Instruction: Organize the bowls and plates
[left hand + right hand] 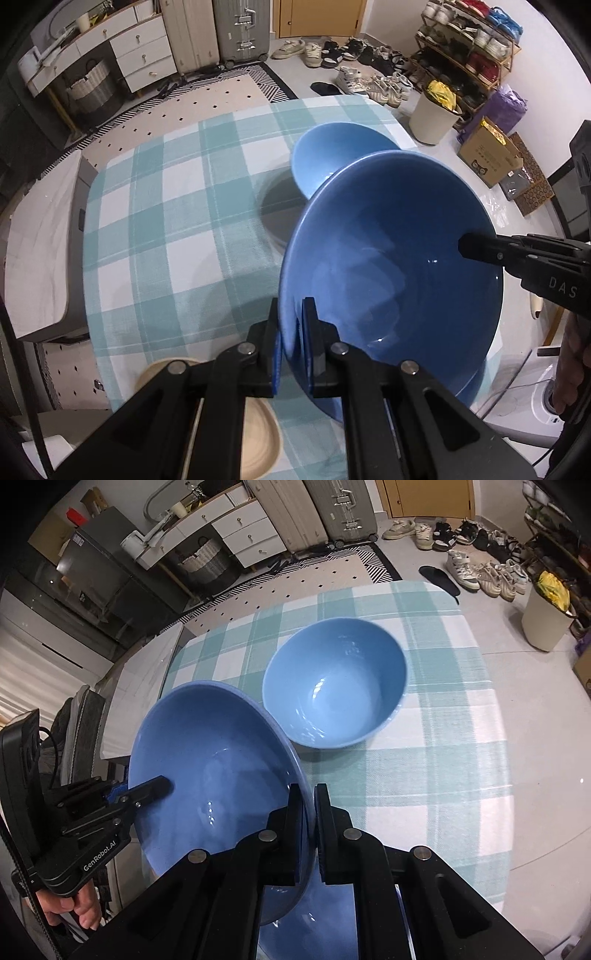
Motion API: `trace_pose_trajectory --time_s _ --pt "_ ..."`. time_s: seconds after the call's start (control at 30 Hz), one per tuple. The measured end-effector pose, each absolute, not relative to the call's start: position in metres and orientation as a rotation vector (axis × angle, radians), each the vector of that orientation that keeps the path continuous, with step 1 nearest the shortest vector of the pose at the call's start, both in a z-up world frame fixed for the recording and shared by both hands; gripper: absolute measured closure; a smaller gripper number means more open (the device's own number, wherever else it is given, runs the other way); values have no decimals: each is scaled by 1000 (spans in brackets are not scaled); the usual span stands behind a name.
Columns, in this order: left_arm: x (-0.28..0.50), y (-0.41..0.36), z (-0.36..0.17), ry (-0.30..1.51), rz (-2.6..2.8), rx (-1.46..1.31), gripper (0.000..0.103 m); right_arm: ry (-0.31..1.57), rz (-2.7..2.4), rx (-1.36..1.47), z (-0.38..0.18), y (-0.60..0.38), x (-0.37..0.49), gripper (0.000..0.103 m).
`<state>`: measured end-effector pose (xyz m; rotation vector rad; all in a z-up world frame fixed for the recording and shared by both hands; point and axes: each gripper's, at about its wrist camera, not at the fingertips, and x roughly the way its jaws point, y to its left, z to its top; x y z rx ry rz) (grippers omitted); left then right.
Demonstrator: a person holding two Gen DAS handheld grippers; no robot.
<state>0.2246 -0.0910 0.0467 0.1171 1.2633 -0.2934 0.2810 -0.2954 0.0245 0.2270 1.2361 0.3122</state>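
Checked tablecloth (pixel 443 760) below; glossy blue bowl (pixel 221 768) gripped by both claws.

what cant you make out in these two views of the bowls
- Left wrist view: most of the light blue bowl is hidden behind the big blue bowl.
- Left wrist view: the tan plate is mostly covered by the left tongs.
- Right wrist view: a blue dish under the big bowl is blocked by the right tongs, its shape unclear.
- Both views: the big bowl's underside faces away.
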Motion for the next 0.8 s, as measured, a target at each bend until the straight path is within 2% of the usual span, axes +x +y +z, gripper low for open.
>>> trace_pose_trajectory --time_s 0.8 --pt "148 -150 27 1314 -422 155 96 1298 248 247 5 -362 195 96"
